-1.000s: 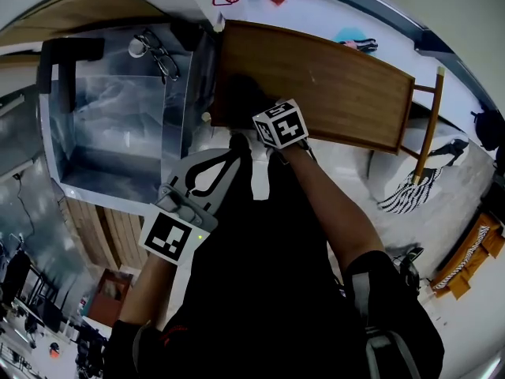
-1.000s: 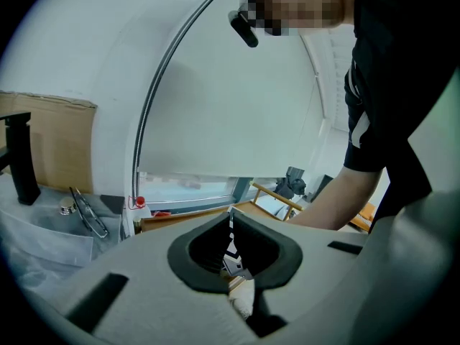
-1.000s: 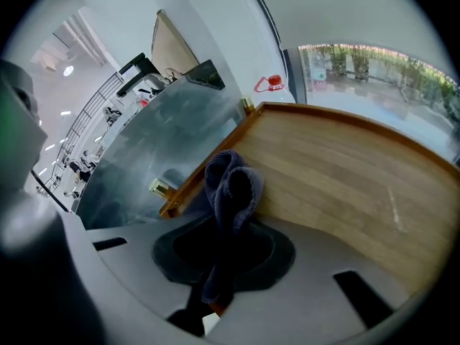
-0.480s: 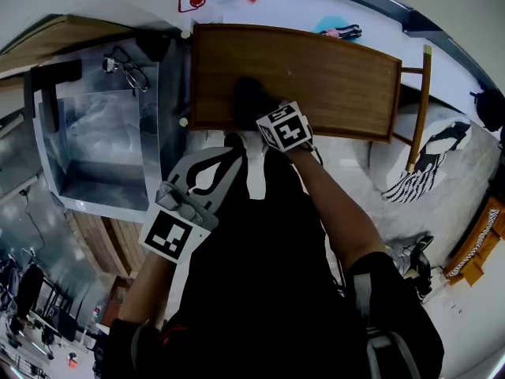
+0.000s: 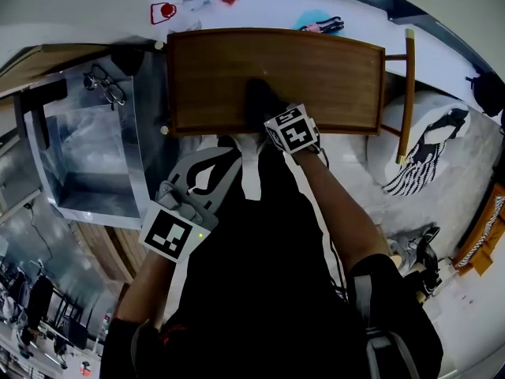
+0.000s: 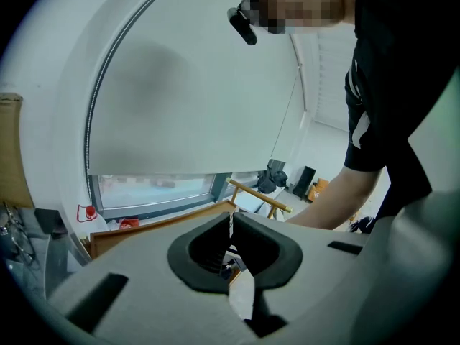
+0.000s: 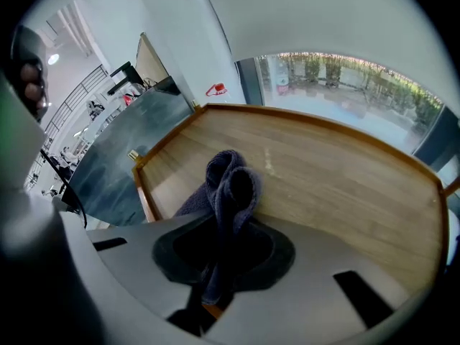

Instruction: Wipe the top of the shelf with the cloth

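Observation:
The shelf's wooden top (image 5: 316, 69) lies crosswise in front of me, with a raised lip round it. A dark blue-grey cloth (image 5: 261, 99) rests bunched on it near the front edge, left of the middle. My right gripper (image 5: 274, 118) is shut on the cloth (image 7: 230, 182), which bulges out past the jaws onto the wood (image 7: 338, 178). My left gripper (image 5: 233, 152) hangs back near my body, below the shelf's front edge. In its own view the left gripper (image 6: 231, 244) is shut with nothing between the pads.
A metal and glass cabinet (image 5: 95, 156) stands left of the shelf, with a pair of glasses (image 5: 106, 89) on top. A wooden frame (image 5: 406, 85) and a white striped bag (image 5: 422, 160) are at the right. Small red items (image 5: 163, 12) lie on the sill behind.
The right gripper has dragged the cloth rightward along the shelf top, from near the left end toward the middle. The left gripper has stayed put.

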Action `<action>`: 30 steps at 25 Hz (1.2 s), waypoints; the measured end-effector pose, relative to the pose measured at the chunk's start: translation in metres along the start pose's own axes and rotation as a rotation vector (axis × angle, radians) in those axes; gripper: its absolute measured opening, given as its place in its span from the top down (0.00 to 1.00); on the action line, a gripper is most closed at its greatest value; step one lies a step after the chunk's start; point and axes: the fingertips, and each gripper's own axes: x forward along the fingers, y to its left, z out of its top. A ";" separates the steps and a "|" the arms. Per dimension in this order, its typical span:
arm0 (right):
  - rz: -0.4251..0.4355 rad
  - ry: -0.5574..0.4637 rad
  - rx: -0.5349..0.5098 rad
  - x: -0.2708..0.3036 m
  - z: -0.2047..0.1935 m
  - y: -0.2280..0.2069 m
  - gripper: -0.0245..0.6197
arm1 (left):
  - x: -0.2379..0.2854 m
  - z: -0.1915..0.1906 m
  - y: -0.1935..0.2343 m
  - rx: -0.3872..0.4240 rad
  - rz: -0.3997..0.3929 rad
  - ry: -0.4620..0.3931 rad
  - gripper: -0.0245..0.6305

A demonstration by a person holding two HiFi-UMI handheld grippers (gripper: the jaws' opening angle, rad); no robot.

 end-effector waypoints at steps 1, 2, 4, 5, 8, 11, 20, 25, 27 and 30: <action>-0.009 0.000 -0.003 -0.003 -0.003 -0.006 0.88 | 0.004 0.001 -0.003 -0.001 -0.004 0.000 0.91; -0.019 0.000 -0.005 -0.006 -0.007 -0.012 0.89 | 0.009 0.002 -0.005 0.001 -0.010 0.001 0.91; -0.038 0.001 -0.002 -0.013 -0.013 -0.024 0.89 | 0.017 0.005 -0.011 0.011 -0.023 0.002 0.91; -0.047 0.002 0.003 -0.016 -0.017 -0.030 0.88 | 0.021 0.006 -0.014 0.017 -0.029 0.003 0.91; -0.070 -0.001 0.024 -0.027 -0.027 -0.049 0.89 | 0.033 0.009 -0.022 0.027 -0.045 0.008 0.91; -0.094 -0.005 0.048 -0.038 -0.037 -0.068 0.88 | 0.044 0.013 -0.030 0.032 -0.059 0.012 0.91; -0.143 -0.020 0.115 -0.066 -0.061 -0.111 0.89 | 0.075 0.020 -0.051 0.050 -0.099 0.025 0.91; -0.163 -0.025 0.148 -0.079 -0.075 -0.131 0.88 | 0.093 0.024 -0.063 0.061 -0.119 0.028 0.91; -0.172 -0.025 0.158 -0.085 -0.080 -0.139 0.88 | 0.099 0.026 -0.067 0.061 -0.125 0.031 0.91; -0.187 -0.027 0.172 -0.093 -0.086 -0.151 0.89 | 0.107 0.028 -0.071 0.067 -0.133 0.034 0.91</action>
